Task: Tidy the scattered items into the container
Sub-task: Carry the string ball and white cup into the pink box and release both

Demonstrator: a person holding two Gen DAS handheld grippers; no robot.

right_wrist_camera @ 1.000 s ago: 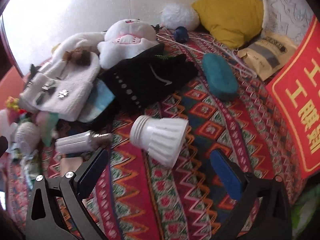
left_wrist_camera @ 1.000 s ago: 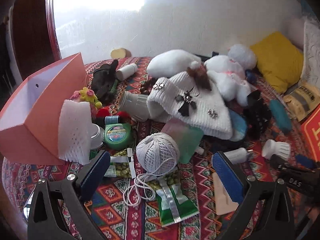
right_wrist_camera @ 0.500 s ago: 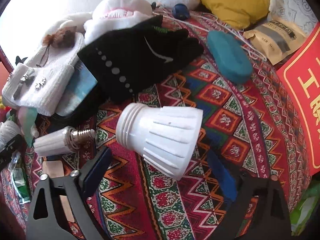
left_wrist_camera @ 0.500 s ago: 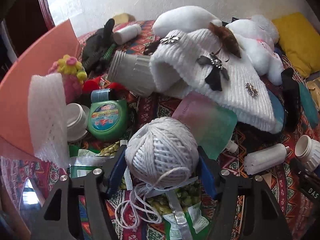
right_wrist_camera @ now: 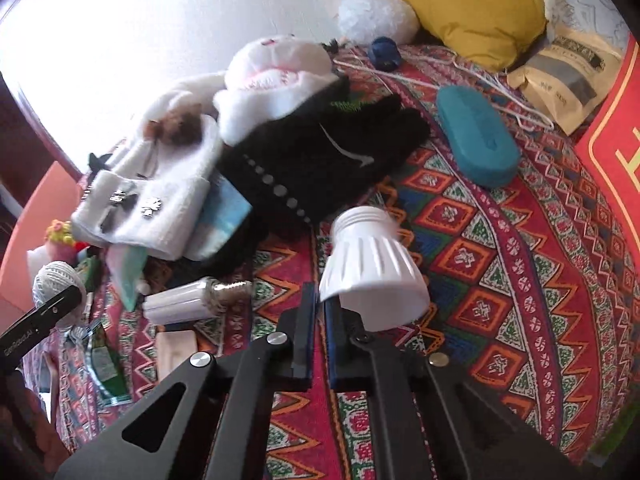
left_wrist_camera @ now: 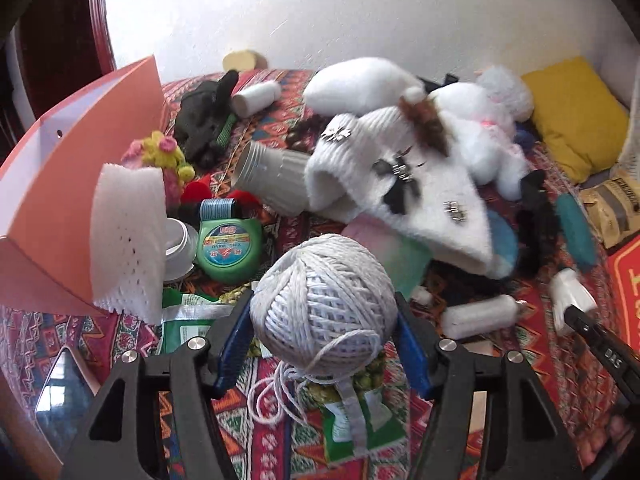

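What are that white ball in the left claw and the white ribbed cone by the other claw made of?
The ball of string looks like matte cotton twine: criss-cross wound strands, with a loose end trailing below. The ribbed cone, seemingly a lamp bulb housing, looks like smooth moulded plastic: crisp ridges, a threaded neck and a thin rim.

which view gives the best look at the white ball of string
The left wrist view. The white ball of string fills the centre there, pressed between the left gripper blue fingers, its loose end trailing below. The right wrist view shows it only small at the left edge, partly hidden by the other gripper.
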